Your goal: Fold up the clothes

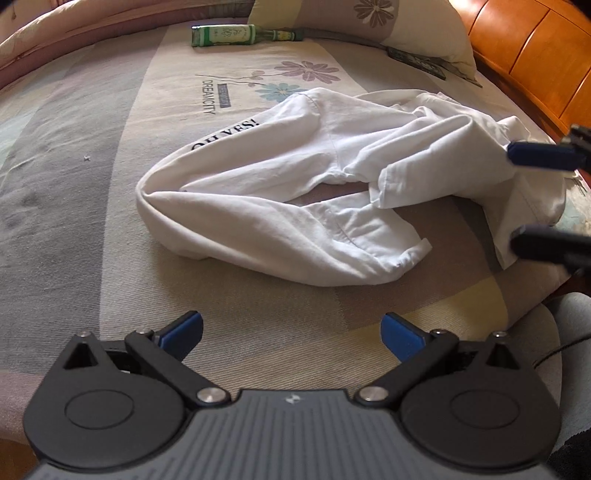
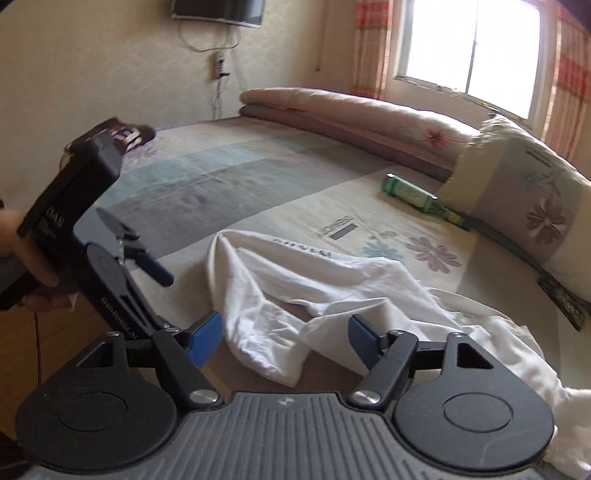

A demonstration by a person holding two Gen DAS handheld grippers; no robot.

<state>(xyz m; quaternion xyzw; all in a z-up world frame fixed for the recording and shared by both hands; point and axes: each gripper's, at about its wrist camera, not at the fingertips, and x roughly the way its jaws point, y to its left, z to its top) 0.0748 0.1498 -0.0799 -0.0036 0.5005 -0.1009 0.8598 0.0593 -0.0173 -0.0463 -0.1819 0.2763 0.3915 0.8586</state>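
Observation:
A crumpled white T-shirt [image 1: 295, 184] with black lettering lies on the bed, and in the right wrist view the shirt [image 2: 295, 288] spreads just ahead of my fingers. My left gripper [image 1: 293, 328] is open, hovering over bare sheet short of the shirt's near hem. My right gripper [image 2: 284, 332] is open too, at the shirt's edge with nothing pinched. From the left wrist view the right gripper [image 1: 517, 199] reaches in from the right over the shirt's right side. A hand holds the left gripper at the left, showing one of its blue pads [image 2: 157, 271].
A green glass bottle [image 1: 236, 35] lies on the patterned sheet [image 1: 92, 184] by a flowered pillow [image 1: 388, 26]. A wooden headboard [image 1: 535, 55] stands to the right. A folded quilt [image 2: 351, 110] lines the far side under a window. A dark garment [image 2: 136, 133] lies at the bed's far corner.

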